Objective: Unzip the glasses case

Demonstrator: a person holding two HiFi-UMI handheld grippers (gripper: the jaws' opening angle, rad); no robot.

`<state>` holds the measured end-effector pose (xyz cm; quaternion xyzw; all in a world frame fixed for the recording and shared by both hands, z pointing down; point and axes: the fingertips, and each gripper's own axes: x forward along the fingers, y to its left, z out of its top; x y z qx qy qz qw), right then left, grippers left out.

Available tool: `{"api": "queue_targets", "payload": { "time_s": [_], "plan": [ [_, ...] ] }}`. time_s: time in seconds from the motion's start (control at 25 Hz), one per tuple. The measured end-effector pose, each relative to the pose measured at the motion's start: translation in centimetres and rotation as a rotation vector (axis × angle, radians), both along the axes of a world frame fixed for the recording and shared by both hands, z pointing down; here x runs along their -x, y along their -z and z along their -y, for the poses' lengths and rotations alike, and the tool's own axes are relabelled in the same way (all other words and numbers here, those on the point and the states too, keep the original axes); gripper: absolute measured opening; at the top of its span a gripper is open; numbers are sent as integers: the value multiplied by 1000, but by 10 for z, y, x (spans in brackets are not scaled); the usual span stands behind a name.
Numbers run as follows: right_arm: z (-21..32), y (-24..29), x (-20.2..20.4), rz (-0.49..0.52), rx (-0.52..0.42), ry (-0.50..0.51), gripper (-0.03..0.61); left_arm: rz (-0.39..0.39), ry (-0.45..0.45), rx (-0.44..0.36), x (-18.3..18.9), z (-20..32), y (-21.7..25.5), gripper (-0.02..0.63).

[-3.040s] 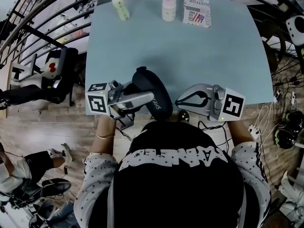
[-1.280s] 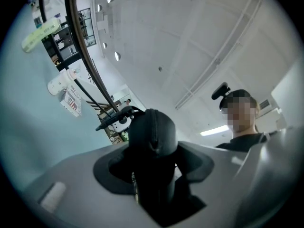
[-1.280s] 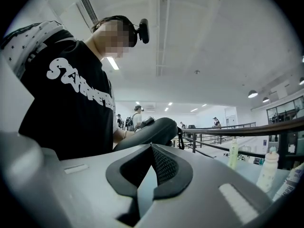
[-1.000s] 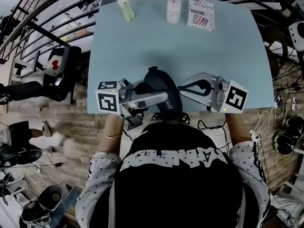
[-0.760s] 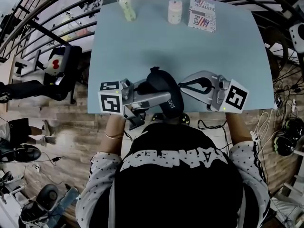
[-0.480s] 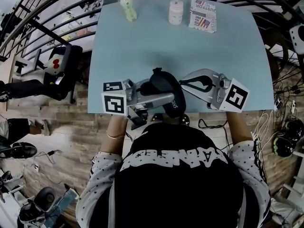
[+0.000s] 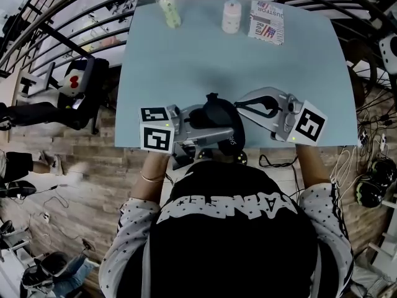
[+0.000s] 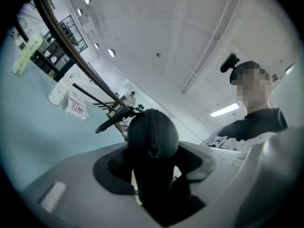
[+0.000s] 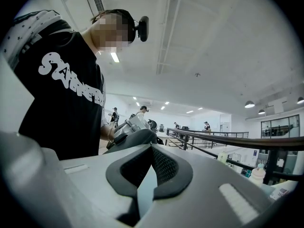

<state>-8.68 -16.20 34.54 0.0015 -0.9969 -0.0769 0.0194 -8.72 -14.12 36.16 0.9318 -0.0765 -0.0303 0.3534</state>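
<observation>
L gripper [image 7: 224, 134] clamped on glasses case [image 7: 217, 109] | R gripper [image 7: 239, 108] jaws together at its rim | hold case steady, pull along zip.

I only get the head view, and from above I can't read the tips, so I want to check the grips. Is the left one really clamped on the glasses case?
Observer: Yes. In the left gripper view the left tongs are shut on the black glasses case, with one end of it poking towards the camera.
Operator: Can you see the zip?
Observer: The zip line runs down the middle of that end and looks closed there.
Operator: And the right side?
Observer: The right tongs are pressed together, with the case right behind their tips. I cannot tell whether they pinch the pull.
</observation>
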Motion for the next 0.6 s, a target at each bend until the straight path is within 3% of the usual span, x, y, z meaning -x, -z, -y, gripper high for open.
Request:
{"api": "queue_targets", "payload": {
  "time_s": [0.6],
  "plan": [
    [-5,-5,-1,-69,-58,12,5,136,-26,-62,-7,-9,-14,0]
  ]
}}
